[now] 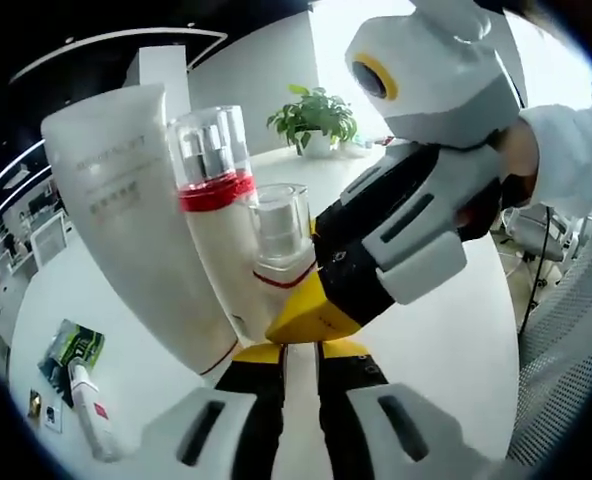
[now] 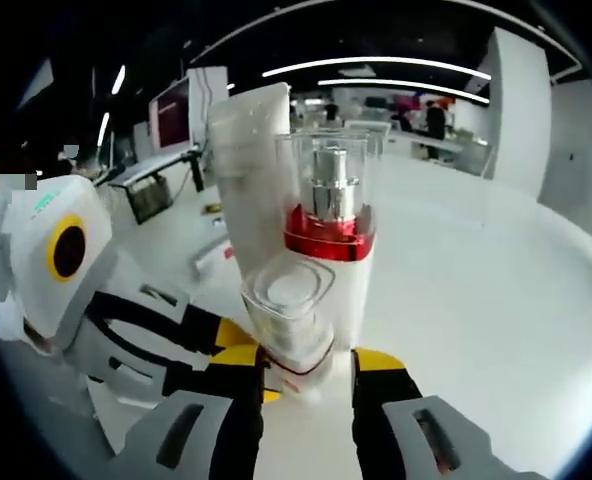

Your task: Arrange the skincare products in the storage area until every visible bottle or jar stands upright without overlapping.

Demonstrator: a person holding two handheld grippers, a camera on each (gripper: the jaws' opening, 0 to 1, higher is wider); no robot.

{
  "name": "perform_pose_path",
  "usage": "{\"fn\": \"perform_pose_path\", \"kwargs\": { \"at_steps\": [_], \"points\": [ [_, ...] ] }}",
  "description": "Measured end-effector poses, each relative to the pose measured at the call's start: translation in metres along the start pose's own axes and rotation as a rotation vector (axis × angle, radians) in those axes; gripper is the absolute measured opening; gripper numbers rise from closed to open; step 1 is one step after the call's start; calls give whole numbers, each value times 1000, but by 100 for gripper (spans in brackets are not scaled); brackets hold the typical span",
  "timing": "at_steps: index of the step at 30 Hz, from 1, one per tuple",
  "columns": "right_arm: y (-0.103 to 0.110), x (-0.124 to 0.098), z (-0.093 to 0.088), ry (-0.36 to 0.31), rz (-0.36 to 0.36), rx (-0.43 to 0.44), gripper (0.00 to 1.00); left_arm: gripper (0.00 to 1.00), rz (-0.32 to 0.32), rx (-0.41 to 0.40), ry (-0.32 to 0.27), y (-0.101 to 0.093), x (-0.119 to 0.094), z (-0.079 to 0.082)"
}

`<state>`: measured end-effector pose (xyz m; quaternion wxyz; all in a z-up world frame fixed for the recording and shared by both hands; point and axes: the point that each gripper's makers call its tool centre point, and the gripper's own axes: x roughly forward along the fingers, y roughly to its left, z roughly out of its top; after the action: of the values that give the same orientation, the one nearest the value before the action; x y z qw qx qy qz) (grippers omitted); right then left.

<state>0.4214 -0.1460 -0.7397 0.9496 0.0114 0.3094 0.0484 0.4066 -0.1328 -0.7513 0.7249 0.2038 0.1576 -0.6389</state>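
Nearest in the left gripper view, our left hand-held gripper (image 1: 298, 385) rises from the bottom with its yellow-tipped jaws drawn close beneath a small bottle (image 1: 281, 240); whether they actually pinch its base we cannot tell, since the other tool's jaw covers that spot. Our right hand-held gripper (image 1: 321, 300) comes in from the right and its yellow tip presses the small bottle's lower side. Just left stands a pump bottle (image 1: 216, 200) with a red collar and clear cap, and left of that a tall white tube (image 1: 126, 200), the three leaning together and touching. Far left on the white surface (image 1: 446, 330) lie a slim tube (image 1: 88, 405) on its side and a green packet (image 1: 71, 348). A potted plant (image 1: 314, 118) sits at the far edge.

In the right gripper view, the right hand-held gripper (image 2: 311, 380) stands with its jaws either side of the small bottle (image 2: 288, 315), closed on its lower body as far as we can see. The pump bottle (image 2: 331, 225) is directly behind and the tube (image 2: 251, 170) beyond, to the left. The left hand-held gripper (image 2: 231, 360) reaches in from the left.

We judge the small bottle light, rigid and smooth, so likely slippery; its clear cap may pull off, so the opaque lower body is the place to hold. The pump bottle looks top-heavy and easily toppled; the tube is soft and would yield if squeezed.
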Motion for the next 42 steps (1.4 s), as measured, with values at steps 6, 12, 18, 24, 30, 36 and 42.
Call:
{"fn": "perform_pose_path", "kwargs": {
  "at_steps": [6,12,18,24,30,36,42],
  "points": [
    [0,2,1,-3,4,3,26,8,2,0,-1,1,0,1],
    [3,1,-1,4,13,2,22,8,-3,-2,-1,-1,1,0],
    [1,-3,-11,42,5,-5,18,8,-5,0,5,-3,2,-1],
    [2,-3,-14,49,2,3,15,8,-4,2,9,-2,2,-2],
    [6,-2,-14,55,9,9,14,8,6,12,22,2,1,-6],
    [7,-7,-16,39,27,81,15,7,1,16,20,2,0,-5],
    [7,-11,-17,23,35,133,14,7,-3,21,15,0,2,-3]
  ]
}}
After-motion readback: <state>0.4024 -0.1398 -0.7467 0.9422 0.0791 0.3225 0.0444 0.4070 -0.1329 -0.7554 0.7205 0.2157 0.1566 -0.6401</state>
